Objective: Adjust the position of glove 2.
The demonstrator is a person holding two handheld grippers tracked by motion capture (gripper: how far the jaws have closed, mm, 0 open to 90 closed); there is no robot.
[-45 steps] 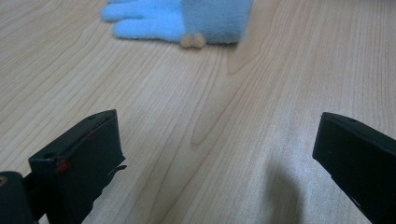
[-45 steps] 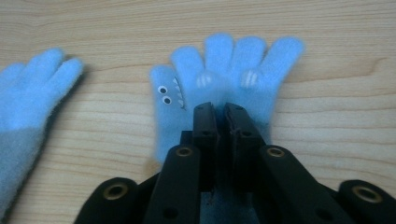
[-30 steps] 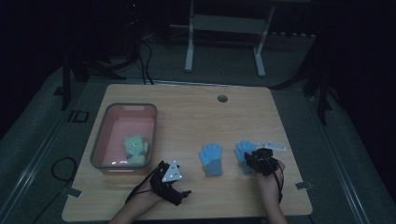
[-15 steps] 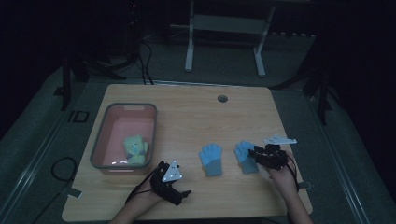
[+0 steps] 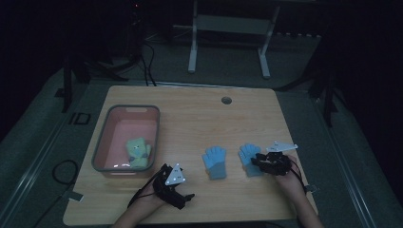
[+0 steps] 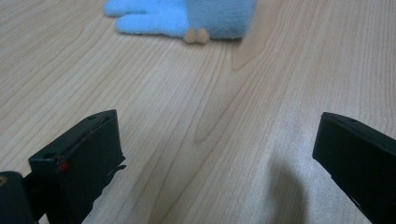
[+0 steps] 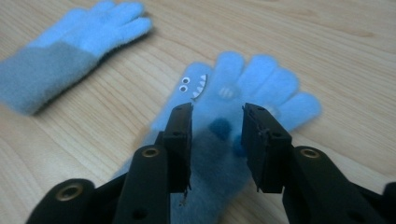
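Two light blue gloves lie flat on the wooden table. The plain one is left of one with a small monster face. My right gripper hovers low over the face glove's palm. In the right gripper view the right gripper is open by a moderate gap, its jaws straddling the face glove, with the plain glove farther off. My left gripper rests near the front edge. Seen from its own camera, the left gripper is wide open over bare wood, facing the plain glove.
A pink bin with a grey rim stands at the table's left, holding a pale green glove. A small round hole sits near the table's far edge. The room around is dark, with a metal stand behind the table.
My right hand has shifted slightly to the right and tipped, so its grey plate now shows. The left hand and both gloves have not moved.
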